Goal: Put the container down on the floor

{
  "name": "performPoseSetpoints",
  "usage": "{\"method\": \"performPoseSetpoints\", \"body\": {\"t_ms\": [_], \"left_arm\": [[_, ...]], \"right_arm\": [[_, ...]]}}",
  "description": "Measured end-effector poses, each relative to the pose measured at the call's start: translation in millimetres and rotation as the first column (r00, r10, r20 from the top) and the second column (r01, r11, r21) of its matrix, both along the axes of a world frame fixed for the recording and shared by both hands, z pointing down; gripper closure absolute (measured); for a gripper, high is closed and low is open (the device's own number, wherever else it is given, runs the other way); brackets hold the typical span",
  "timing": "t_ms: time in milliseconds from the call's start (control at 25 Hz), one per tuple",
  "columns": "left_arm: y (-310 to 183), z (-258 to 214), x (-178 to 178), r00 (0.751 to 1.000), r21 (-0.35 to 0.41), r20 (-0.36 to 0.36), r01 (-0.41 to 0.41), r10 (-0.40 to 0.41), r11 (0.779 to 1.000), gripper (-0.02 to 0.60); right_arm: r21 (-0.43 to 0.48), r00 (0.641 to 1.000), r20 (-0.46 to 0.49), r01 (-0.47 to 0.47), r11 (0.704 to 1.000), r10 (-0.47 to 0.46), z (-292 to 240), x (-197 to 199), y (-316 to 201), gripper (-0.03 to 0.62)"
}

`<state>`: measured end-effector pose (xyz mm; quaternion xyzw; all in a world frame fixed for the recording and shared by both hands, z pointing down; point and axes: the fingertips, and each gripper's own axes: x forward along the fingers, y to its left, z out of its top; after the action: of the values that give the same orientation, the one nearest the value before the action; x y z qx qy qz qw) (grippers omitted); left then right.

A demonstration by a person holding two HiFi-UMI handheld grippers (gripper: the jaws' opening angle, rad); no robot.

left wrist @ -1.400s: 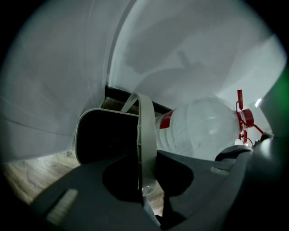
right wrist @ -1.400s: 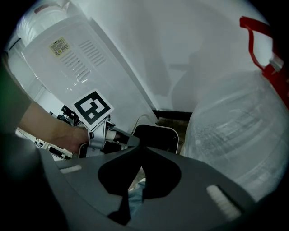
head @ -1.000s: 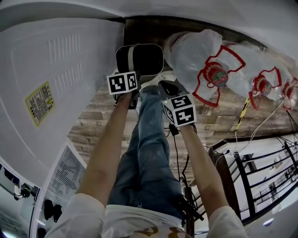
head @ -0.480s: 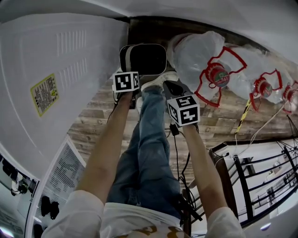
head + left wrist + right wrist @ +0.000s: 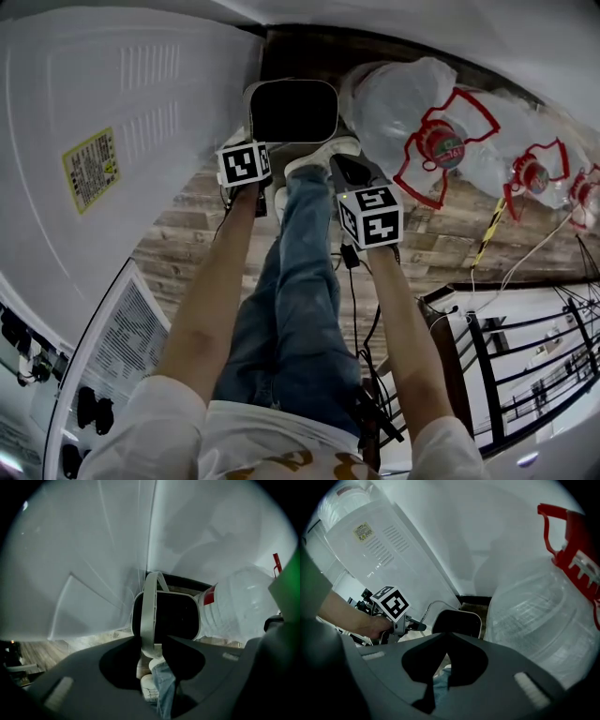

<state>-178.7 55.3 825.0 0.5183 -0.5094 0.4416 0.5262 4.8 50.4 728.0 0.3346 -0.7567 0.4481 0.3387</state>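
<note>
Head view first: looking steeply down past blue-jeaned legs (image 5: 300,281) at a dark rectangular plastic container with a pale rim (image 5: 292,111) at twelve o'clock, tucked between a big white ribbed appliance panel (image 5: 122,141) at nine o'clock and a clear plastic water jug with a red handle (image 5: 394,103) at two o'clock, over the brown wood-plank floor (image 5: 187,244). Held low and out in front, probably to stay level and clear of the feet for the set-down; cannot tell whether the base touches the floor yet. Left gripper (image 5: 253,145) reaching to the container's near eight o'clock corner; right gripper (image 5: 349,173) just beside the near four o'clock corner, apart from it. Left gripper view next: left gripper (image 5: 149,639) clamped tight on the pale hoop handle (image 5: 149,606), pinched where the strap rises toward twelve o'clock across the open mouth of the container (image 5: 176,616). Gripped at the top of the hoop, likely so the weight hangs plumb and settles flat. Jug close alongside at three o'clock. Right gripper view last: right gripper (image 5: 446,634) closed tip to tip with nothing between, holding and touching nothing, idle and out of the way. Container (image 5: 457,620) just past the tips at twelve o'clock, jug filling three o'clock, left gripper off at nine o'clock. Judged unfinished: final lowering to the floor, then release of the handle.
</note>
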Motion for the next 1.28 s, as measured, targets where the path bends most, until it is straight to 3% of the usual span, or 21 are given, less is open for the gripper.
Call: {"method": "performPoseSetpoints", "body": {"t_ms": [520,720,1120,1280], "left_arm": [[-1,-14,-5,1.000,0.010,0.013,-0.007,0.007,1.000,0.448],[-3,-20,-6,1.000,0.016,0.011,-0.010,0.009,1.000,0.448],[-18,-52,9,0.998,0.057,-0.029,-0.045,0.047,0.997,0.465],[-35,-80,28,0.993,0.117,-0.090,-0.067,0.078,0.991,0.485]], "right_arm": [[0.024,1.000,-0.027,-0.009,1.000,0.010,-11,-3,0,0.563],[0.027,0.998,0.001,-0.061,0.998,0.061,-24,-7,-6,0.563],[0.128,0.997,-0.018,-0.073,0.989,0.076,-59,-4,-22,0.563],[0.190,0.996,-0.013,-0.082,0.978,0.086,-83,-5,-32,0.563]]}}
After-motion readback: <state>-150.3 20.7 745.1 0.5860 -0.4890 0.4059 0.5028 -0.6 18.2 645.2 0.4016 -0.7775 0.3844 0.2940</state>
